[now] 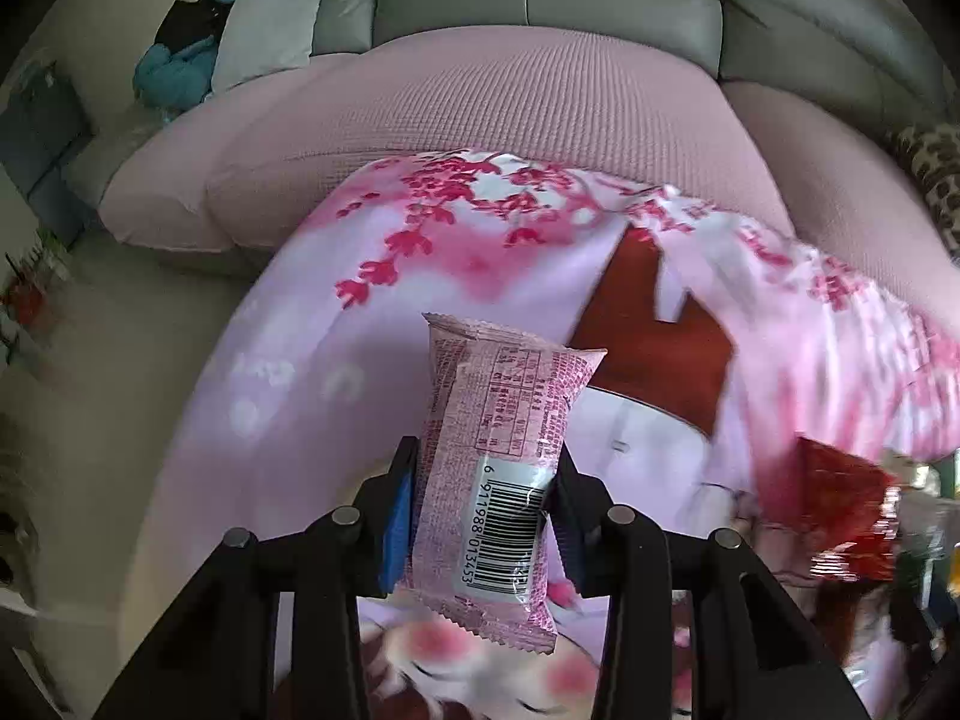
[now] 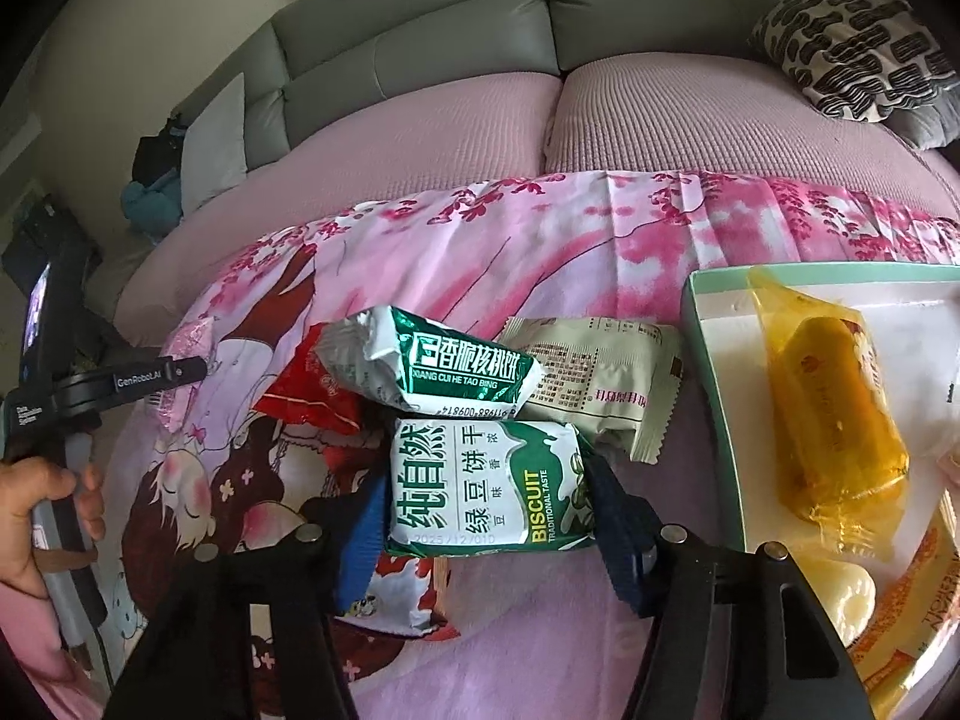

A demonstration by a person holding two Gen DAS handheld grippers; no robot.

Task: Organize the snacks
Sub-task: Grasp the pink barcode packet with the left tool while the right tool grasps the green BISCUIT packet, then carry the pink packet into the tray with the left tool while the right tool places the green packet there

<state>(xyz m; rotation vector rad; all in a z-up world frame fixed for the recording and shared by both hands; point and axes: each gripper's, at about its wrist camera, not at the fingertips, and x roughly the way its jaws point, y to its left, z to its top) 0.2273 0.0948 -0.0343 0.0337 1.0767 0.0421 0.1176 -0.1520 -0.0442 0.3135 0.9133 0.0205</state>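
Observation:
My left gripper [image 1: 483,516] is shut on a pink snack packet [image 1: 498,456] with a barcode and holds it above the pink printed cloth [image 1: 312,312]. It also shows at the left of the right wrist view [image 2: 180,375]. My right gripper [image 2: 486,510] is shut on a green and white biscuit packet [image 2: 480,489]. Just beyond it lie a green walnut-cake packet [image 2: 444,366], a beige packet [image 2: 606,384] and a red packet [image 2: 312,393]. A white tray with a green rim [image 2: 705,348] at the right holds a yellow wrapped snack [image 2: 834,420].
The cloth lies over a pink-covered sofa seat [image 2: 480,138] with grey back cushions [image 2: 420,42]. A patterned pillow [image 2: 852,48] sits at the back right. A red packet [image 1: 840,516] shows at the right of the left wrist view. More snacks [image 2: 900,612] lie at the tray's near end.

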